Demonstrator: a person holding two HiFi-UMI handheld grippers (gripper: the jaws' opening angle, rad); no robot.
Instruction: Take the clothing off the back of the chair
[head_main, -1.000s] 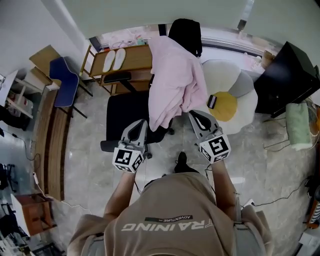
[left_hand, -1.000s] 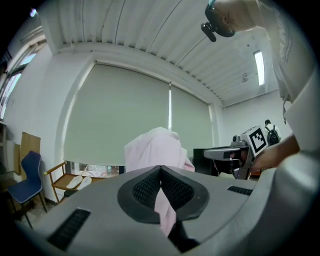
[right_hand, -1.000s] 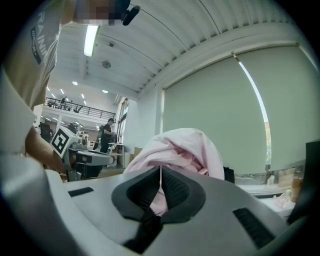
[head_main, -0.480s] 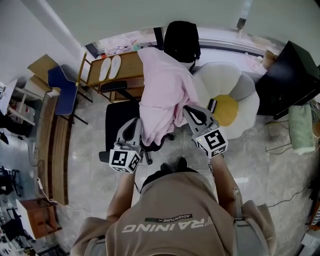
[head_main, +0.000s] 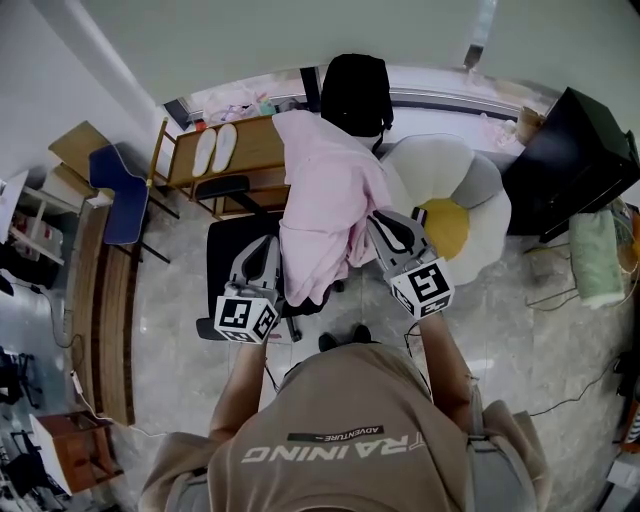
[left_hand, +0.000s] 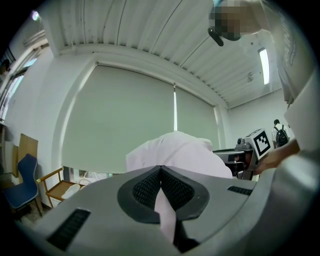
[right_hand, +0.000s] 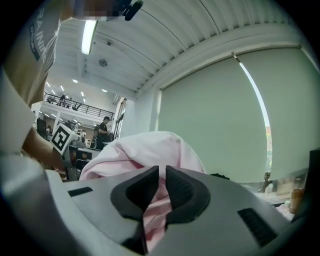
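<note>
A pink garment hangs in folds between my two grippers, above the seat of a black office chair whose dark back rises behind it. My left gripper is shut on the garment's left edge, and pink cloth shows pinched between its pads. My right gripper is shut on the right edge. In the right gripper view the garment bulges over the jaws of my right gripper, and in the left gripper view it bulges over those of my left gripper.
A wooden rack with white slippers stands behind the chair, a blue chair to its left. A white flower-shaped cushion with a yellow centre lies at the right, beside a black cabinet. A wooden bench runs along the left.
Both grippers have carried the pink garment to the left and slightly up, off the black chair back. Both stay shut on it.
</note>
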